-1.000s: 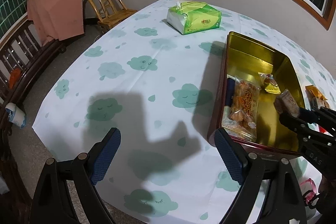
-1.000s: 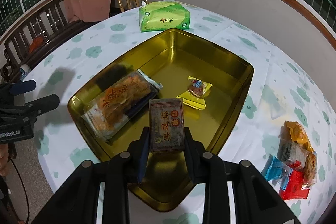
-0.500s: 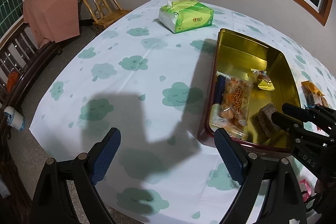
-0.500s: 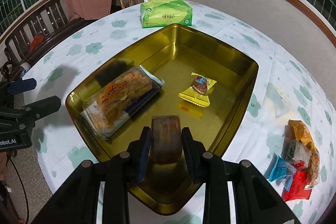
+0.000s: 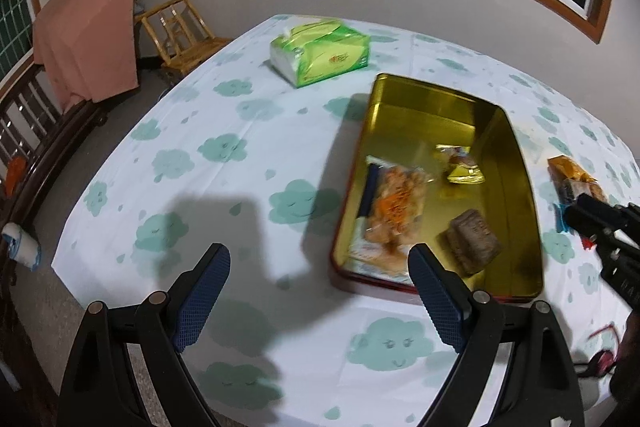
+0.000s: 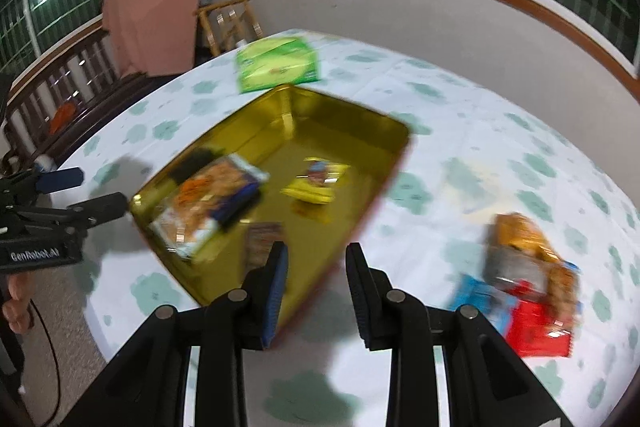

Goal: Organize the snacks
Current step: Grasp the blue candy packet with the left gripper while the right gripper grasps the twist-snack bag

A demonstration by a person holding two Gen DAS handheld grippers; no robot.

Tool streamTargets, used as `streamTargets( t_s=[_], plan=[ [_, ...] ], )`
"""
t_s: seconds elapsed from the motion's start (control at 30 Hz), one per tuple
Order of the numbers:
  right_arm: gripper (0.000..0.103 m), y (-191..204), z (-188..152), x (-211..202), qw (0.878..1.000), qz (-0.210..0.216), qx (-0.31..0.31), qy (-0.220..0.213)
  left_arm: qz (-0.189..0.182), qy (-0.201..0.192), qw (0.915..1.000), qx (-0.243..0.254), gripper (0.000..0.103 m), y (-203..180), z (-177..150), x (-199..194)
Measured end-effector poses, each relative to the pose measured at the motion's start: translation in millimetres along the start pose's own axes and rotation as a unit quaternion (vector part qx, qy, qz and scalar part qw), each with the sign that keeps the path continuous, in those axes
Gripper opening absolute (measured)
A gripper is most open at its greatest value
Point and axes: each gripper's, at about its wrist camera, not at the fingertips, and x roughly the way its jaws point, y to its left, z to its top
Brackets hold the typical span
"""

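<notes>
A gold tin (image 5: 516,155) (image 6: 348,107) sits on the cloud-print tablecloth. In it lie an orange cracker pack (image 5: 396,207) (image 6: 208,203), a yellow wrapped candy (image 5: 460,167) (image 6: 316,183) and a brown packet (image 5: 474,241) (image 6: 264,239). Above the tin's near corner hangs my right gripper (image 6: 316,249) (image 5: 592,215), its jaws drawn close with only a narrow gap and nothing in it. Left of the tin, my left gripper (image 5: 318,255) (image 6: 96,189) stands wide open and empty over the cloth. Several loose snacks (image 6: 528,267) (image 5: 572,175) lie in a pile right of the tin.
A green tissue pack (image 5: 320,51) (image 6: 276,67) lies beyond the tin. Off the table's far left stand a wooden chair (image 5: 180,27), a pink cloth (image 5: 88,35) and a dark bench (image 5: 24,147). The table's near edge is just below both grippers.
The brown packet tipped out of my right gripper and now lies in the tin. The right gripper pulled back and up, empty. My left gripper drew back slightly, still open.
</notes>
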Motion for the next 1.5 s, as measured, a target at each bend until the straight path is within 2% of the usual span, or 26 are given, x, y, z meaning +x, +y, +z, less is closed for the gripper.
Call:
streamTargets(
  t_s=[0.17, 0.33, 0.43, 0.57, 0.7, 0.87, 0.97, 1.03, 1.2, 1.5],
  plan=[
    [0.031, -63.2, -13.6, -19.0, 0.998, -0.047, 0.047, -0.007, -0.011, -0.006, 0.9998, 0.015, 0.089, -20.0, 5.0, -4.7],
    [0.031, -136.7, -29.1, -24.8, 0.991, -0.09, 0.103, 0.01, -0.025, -0.007, 0.9989, 0.038, 0.089, -48.6, 9.9, -6.8],
    [0.031, -166.7, -36.2, -21.4, 0.987, -0.103, 0.122, 0.022, -0.035, -0.005, 0.998, 0.053, 0.089, -67.2, 12.7, -6.6],
    [0.031, -195.0, -40.1, -9.1, 0.986, -0.092, 0.136, 0.041, -0.048, -0.003, 0.9959, 0.077, 0.089, -94.9, 15.6, -4.1],
    [0.031, -206.3, -38.7, 8.4, 0.985, -0.092, 0.131, 0.061, -0.062, 0.001, 0.9924, 0.106, 0.089, -127.8, 19.0, -0.1],
    [0.041, -207.8, -33.6, 21.1, 0.988, -0.094, 0.109, 0.063, -0.078, 0.006, 0.9875, 0.137, 0.089, -165.3, 21.8, 6.2],
    [0.041, -209.5, -31.4, 30.6, 0.987, -0.105, 0.094, 0.074, -0.088, 0.012, 0.9842, 0.153, 0.089, -187.0, 21.5, 11.0],
    [0.043, -213.6, -32.5, 36.5, 0.988, -0.097, 0.095, 0.079, -0.093, 0.013, 0.9823, 0.162, 0.089, -197.3, 20.0, 13.2],
    [0.042, -215.5, -36.4, 43.2, 0.988, -0.092, 0.087, 0.088, -0.101, 0.024, 0.9787, 0.177, 0.089, -219.2, 15.3, 23.2],
    [0.04, -210.7, -47.1, 25.8, 0.988, -0.102, 0.096, 0.065, -0.13, 0.036, 0.9714, 0.195, 0.089, -248.0, 3.6, 36.2]
  ],
)
